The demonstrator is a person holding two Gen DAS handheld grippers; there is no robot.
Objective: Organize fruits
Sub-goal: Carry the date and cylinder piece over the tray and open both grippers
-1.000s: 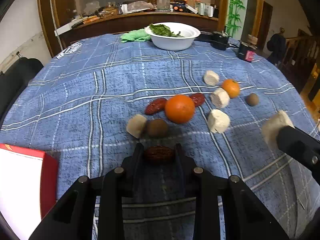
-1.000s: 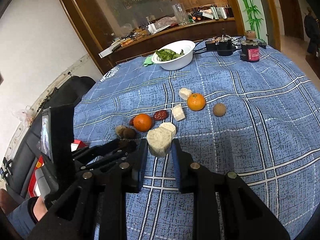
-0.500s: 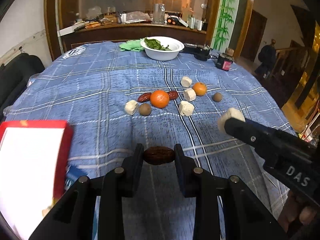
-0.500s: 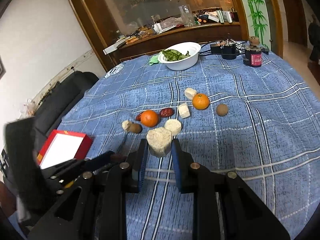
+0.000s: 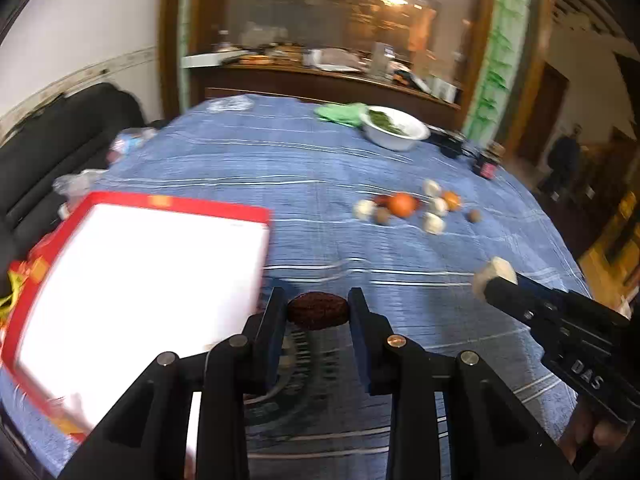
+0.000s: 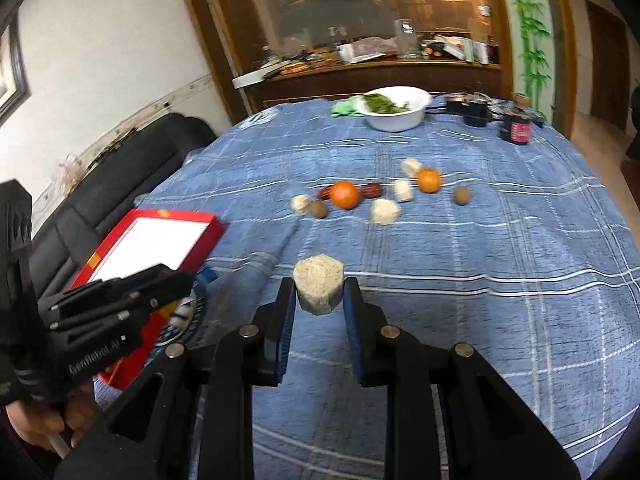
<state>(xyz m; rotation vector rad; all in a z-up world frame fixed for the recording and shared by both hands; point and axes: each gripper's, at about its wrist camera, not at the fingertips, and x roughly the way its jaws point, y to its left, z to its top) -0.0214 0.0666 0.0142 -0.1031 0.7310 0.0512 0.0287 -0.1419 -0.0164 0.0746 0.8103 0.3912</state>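
Observation:
My left gripper point(image 5: 318, 308) is shut on a dark red date point(image 5: 318, 311), held above the blue cloth beside a red box with a white inside point(image 5: 136, 280). My right gripper point(image 6: 319, 292) is shut on a pale chunk of peeled fruit point(image 6: 319, 288); it also shows in the left wrist view point(image 5: 494, 274). The red box lies at the left in the right wrist view point(image 6: 152, 240). Two oranges point(image 6: 345, 195) point(image 6: 429, 180), dates, brown round fruits and several pale chunks lie grouped mid-table.
A white bowl of greens point(image 6: 394, 108) stands at the far edge with a green cloth, a dark jar point(image 6: 518, 126) and black devices. A black sofa point(image 6: 120, 168) is left of the round table. A sideboard stands behind.
Both grippers have pulled back and swung left, away from the fruit group. The red box now fills much more of the left wrist view. Both keep their loads.

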